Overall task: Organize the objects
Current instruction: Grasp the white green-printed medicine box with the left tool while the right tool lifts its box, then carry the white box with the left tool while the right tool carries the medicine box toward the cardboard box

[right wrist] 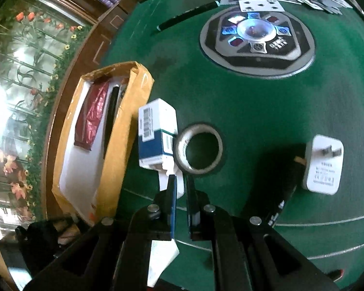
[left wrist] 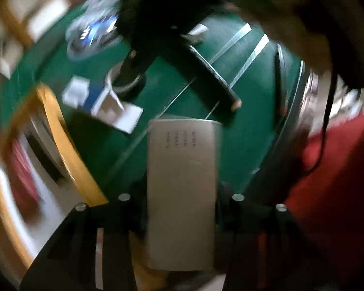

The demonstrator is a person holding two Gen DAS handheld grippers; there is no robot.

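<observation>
A white plug adapter [right wrist: 324, 165] lies flat on the green felt table [right wrist: 279, 111], prongs up. In the blurred left wrist view the adapter [left wrist: 182, 194] fills the gap of my left gripper [left wrist: 182, 208], whose jaws press on both its long sides. A dark left finger [right wrist: 291, 181] shows beside it in the right wrist view. My right gripper [right wrist: 181, 179] is shut, its tips at the near rim of a grey tape roll [right wrist: 180, 148]. Whether it pinches the roll's wall I cannot tell.
A blue and white box [right wrist: 155, 135] leans against an open yellow carton [right wrist: 123, 126] holding a red foil packet [right wrist: 92, 116]. A round console [right wrist: 257, 41], a black pen [right wrist: 186, 17] and playing cards [right wrist: 262, 4] lie farther off. Red cloth [left wrist: 327, 194] borders the table.
</observation>
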